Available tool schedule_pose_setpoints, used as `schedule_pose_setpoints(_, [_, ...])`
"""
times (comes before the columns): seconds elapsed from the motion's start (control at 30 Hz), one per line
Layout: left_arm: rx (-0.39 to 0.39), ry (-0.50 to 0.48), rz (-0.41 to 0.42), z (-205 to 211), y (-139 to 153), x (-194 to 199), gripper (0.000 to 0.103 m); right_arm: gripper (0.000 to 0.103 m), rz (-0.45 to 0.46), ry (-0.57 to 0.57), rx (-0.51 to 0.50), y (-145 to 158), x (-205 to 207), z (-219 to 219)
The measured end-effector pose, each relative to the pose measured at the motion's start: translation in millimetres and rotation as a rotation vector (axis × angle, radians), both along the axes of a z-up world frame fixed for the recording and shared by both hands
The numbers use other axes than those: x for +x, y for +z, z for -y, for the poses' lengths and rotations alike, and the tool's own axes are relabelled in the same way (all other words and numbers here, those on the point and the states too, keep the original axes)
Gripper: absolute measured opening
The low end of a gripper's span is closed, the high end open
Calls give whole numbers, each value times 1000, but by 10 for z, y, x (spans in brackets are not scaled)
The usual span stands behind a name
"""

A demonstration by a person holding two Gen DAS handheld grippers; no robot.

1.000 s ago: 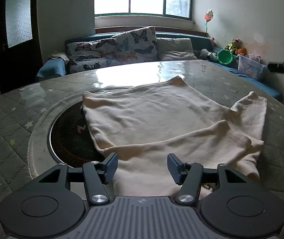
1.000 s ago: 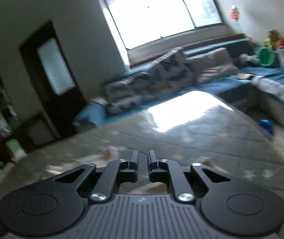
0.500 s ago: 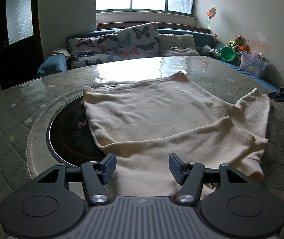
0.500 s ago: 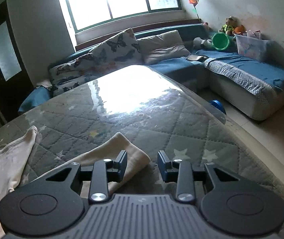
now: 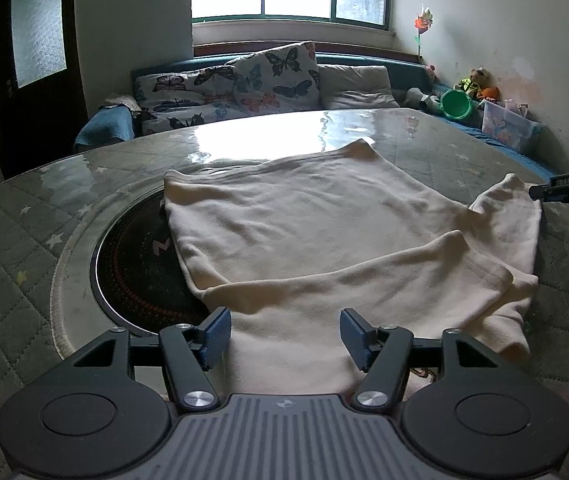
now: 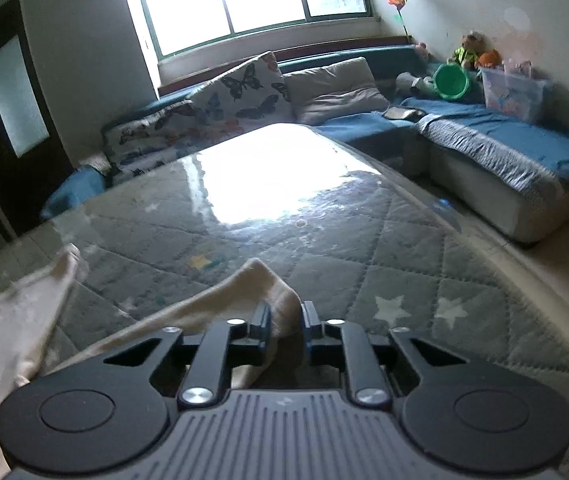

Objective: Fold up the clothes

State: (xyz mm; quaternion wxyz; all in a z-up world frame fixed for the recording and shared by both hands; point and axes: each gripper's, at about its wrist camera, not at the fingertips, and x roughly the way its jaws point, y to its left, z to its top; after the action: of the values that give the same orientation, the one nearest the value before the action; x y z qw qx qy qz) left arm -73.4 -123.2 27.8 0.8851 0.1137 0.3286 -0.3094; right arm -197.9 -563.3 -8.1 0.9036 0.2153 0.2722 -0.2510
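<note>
1. A cream garment [image 5: 324,240] lay spread on the quilted, star-patterned table [image 5: 12,248], partly covering a dark round inset [image 5: 136,264].
2. The left gripper [image 5: 282,334] hovered at the garment's near edge, jaws wide apart and holding nothing.
3. The right gripper [image 6: 286,326] had its jaws nearly together, pinching a sleeve end [image 6: 272,292] at the garment's far right.
4. On the sofa [image 6: 504,148] beyond sat a green bucket [image 6: 450,80] and a clear storage box [image 6: 514,88]; their contents were too small to tell.

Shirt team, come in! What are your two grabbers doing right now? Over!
Left gripper open, over the shirt's near edge. Right gripper shut on the sleeve. Shirt partly folded on the table. Nothing in the way.
</note>
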Motion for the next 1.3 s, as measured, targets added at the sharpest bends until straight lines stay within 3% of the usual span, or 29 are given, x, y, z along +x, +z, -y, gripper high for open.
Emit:
schedule_pose_setpoints(0.13, [-1,4,-1,-4,12,12,66,10,84,29,66,122,-116,-26])
schedule_pose_setpoints(0.47, [26,-38,-22,215,-10,15,69,9,259,221,158,645,-255,-460])
schedule_pose_setpoints(0.63, [37,-43,-40,264,-49,34,69,9,294,355,152,877,-181,-860])
schedule_pose_setpoints(0.9, [21,-41,-45,211,-62,40,69,9,295,572,174,1032,170,-1566])
schedule_pose_setpoints(1.3, [-7,-30,-45,99,-67,40,70,9,150,804,118,818,619,-2498])
